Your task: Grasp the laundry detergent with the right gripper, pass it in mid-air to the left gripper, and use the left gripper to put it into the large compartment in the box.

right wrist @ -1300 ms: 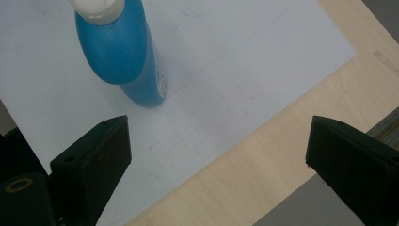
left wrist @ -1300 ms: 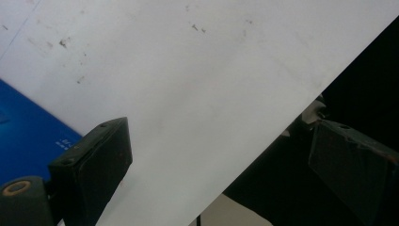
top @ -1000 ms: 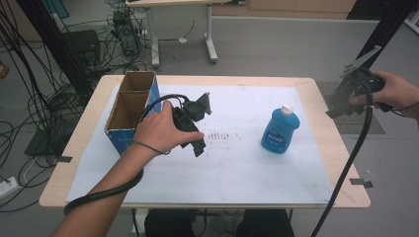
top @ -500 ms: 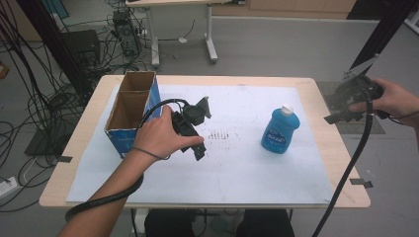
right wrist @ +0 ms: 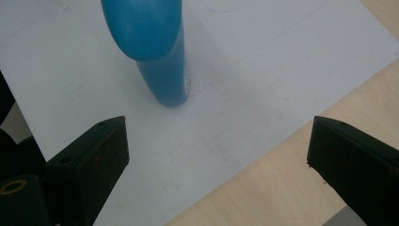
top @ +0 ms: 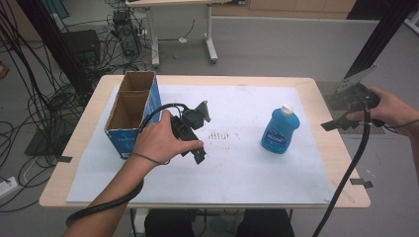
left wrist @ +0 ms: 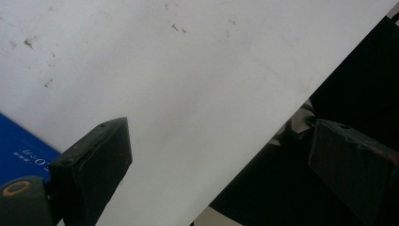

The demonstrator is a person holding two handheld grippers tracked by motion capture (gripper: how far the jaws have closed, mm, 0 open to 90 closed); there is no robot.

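Blue plastic is what draws the eye — a squat bottle [top: 279, 130] with a white cap stands upright on the white sheet [top: 237, 163] covering the table [top: 326, 98], at about three o'clock from the sheet's centre. The right gripper [top: 341, 121] hangs off the table's edge, further out at three o'clock. Its jaws are spread wide and empty and it faces the bottle, seemingly lined up for a grab. The left gripper [top: 195, 148] rests low at the sheet's middle, beside the cardboard box [top: 129, 113] at nine o'clock; its jaws also stand apart with nothing between them, probably parked out of the way. In the right gripper view the bottle [right wrist: 157, 52] is cut off at the top — no cap or label. The label print is too small to read from above.
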